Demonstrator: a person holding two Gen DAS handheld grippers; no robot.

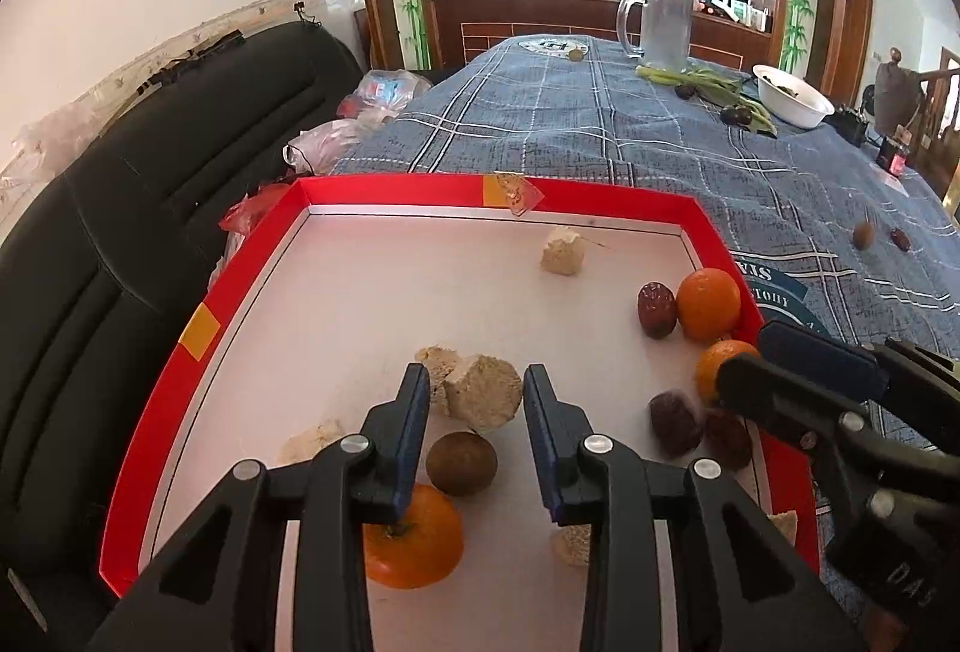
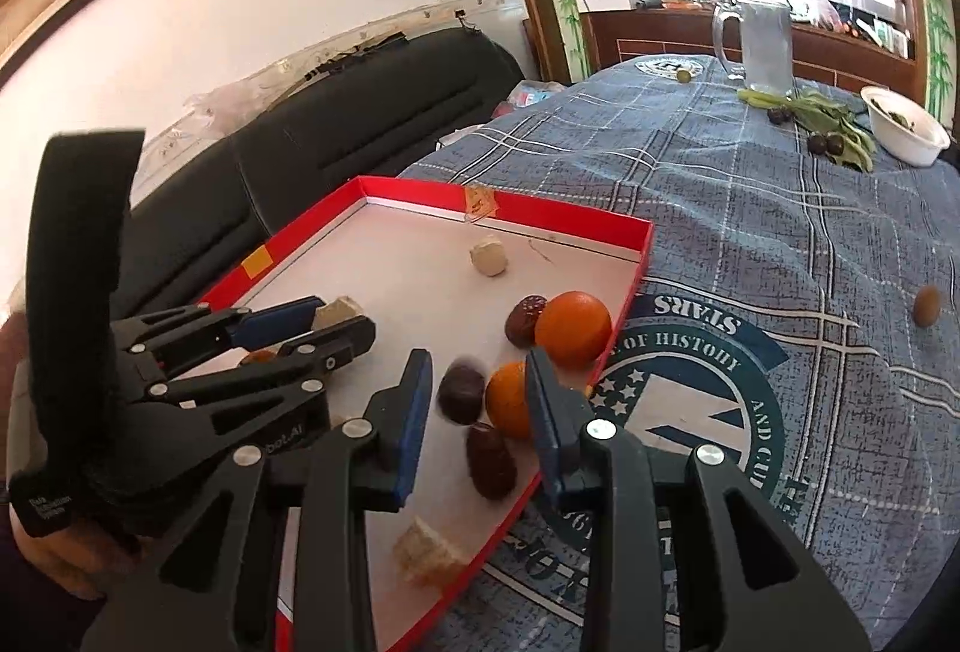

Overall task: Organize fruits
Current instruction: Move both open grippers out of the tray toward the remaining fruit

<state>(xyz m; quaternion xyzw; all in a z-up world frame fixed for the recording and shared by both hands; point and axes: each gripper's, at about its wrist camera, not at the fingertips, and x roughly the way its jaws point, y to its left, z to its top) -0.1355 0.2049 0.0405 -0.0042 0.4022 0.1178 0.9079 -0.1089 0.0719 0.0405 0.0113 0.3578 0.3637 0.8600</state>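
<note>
— Nearest the left camera, what do you see?

— Two blue-padded fingers of the left gripper [image 1: 477,415], jaws apart and gripping nothing. They hang over the red tray [image 1: 414,189], with a pale crumbly chunk [image 1: 483,393] showing between the tips. Just under the left finger lies an orange [image 1: 414,541], and a brown round fruit [image 1: 461,463] sits beside it.

— How many oranges in the tray?

— Three. That one, another at the right wall [image 1: 708,304], and a third [image 1: 720,365] partly hidden behind the right gripper [image 2: 480,400].

— And the dark red dates?

— Three again: one [image 1: 657,309] touching the orange at the right wall, and two more [image 1: 675,423] [image 1: 727,436] close together nearer the camera.

— Pale chunks?

— I count six or so in the left view: the one between the fingers, one touching it behind [image 1: 437,361], one far back [image 1: 563,251], one at the left [image 1: 312,441], and two partly hidden low on the right [image 1: 573,544] [image 1: 783,521].

— The right gripper?

— Open, holding nothing. Its tips stand over the tray's right side, a blurred date and an orange [image 2: 510,400] between them.

— Anything outside the tray?

— On the blue checked tablecloth [image 1: 600,136]: a brown fruit [image 1: 863,235] and a date [image 1: 900,239] well apart from the tray. Farther off, a glass mug [image 1: 660,27], green leaves with dark fruit [image 1: 714,91], and a white bowl [image 1: 792,95] whose dark contents I cannot make out. A black sofa [image 1: 120,244] runs along the left.
</note>
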